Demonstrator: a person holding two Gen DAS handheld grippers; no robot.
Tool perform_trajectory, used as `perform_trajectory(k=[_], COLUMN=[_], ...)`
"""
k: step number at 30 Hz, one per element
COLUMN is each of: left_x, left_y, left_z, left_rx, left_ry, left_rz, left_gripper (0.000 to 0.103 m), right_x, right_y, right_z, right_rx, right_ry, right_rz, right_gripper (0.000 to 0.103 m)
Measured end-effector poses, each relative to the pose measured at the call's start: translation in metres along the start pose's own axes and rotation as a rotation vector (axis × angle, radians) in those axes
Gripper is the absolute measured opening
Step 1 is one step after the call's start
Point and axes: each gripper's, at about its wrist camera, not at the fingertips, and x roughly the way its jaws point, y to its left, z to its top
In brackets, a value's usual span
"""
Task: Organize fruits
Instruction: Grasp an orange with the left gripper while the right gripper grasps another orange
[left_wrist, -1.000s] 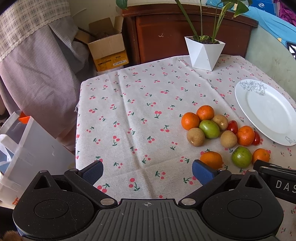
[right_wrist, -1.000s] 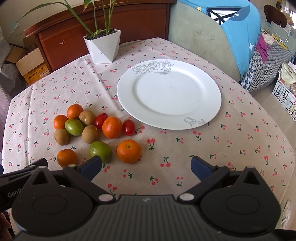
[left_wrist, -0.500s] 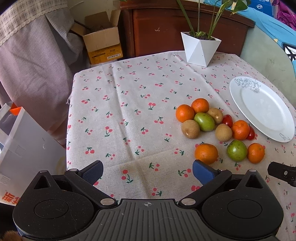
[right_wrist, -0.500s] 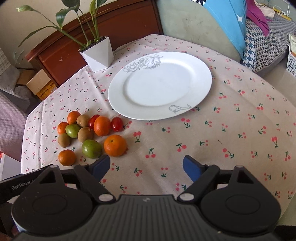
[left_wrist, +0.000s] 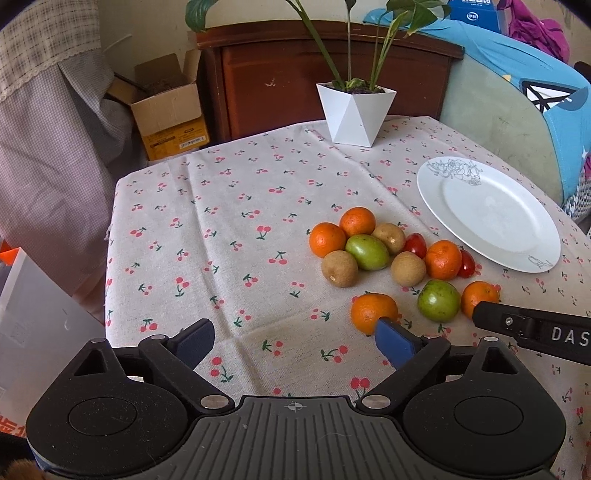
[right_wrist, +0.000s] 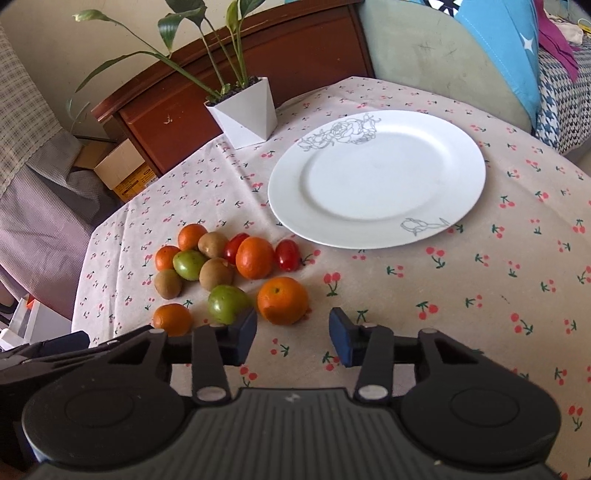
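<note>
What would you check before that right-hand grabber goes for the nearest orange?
1. Right gripper open wide enough: ok.
2. Nearest orange lined up just ahead of its fingers: ok.
3. Orange free of neighbours: ok; the green fruit sits close beside it but apart.
4. Plate bare and ready: ok.
5. Left gripper empty and out of the path: ok.
6. Orange firm or soft: cannot tell.
</note>
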Motion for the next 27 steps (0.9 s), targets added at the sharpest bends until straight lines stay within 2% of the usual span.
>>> perform_trajectory(k=[3,8,11,13,15,22,26,27], left_x=[0.002,0.008,0.010,0.011,0.011,0.015,0.015,0.015], left_y=[-0.001,-0.005,-0.008,-0.010,-0.012,-0.014,-0.018,-0.019], left_z=[-0.002,-0.005,-0.006,-0.007,-0.007,-0.007,-0.007,-0.007], left_rx=[-0.003,-0.004,0.004,0.007,0.012,0.016,0.038,0.042], left_ry=[-0.006,-0.017,-0.024,-0.032,-0.038,-0.067,-0.079,-0.079], left_rz=[-0.039,-0.083,-0.105,-0.127,-0.139,-0.148,-0.160,-0.168], left_gripper=[0.089,0.082,0.075,0.064,0.061,0.058,0.041,0.033], right_x=[0.006,0.010,0.010,0.010,0.009,0.009,0.009,0.009], right_y=[0.002,0.005,0.005,0.005,0.003,-0.001,-0.001,-0.002], right_z=[0.000,0.002,0.003,0.004,0.004,0.004,0.004,0.004], right_rx=[-0.007,-0.009,-0.005,0.006,0.018,0.048,0.051,0.052], right_ry=[-0.006,-0.022,-0.024,-0.020,-0.020,-0.021,-0.021,-0.021], right_rz=[-0.006,-0.003,-0.004,-0.003,-0.004,-0.013,-0.014,-0.014], right_gripper=[0.040,0.031,0.031,0.030,0.030,0.030,0.030,0.030])
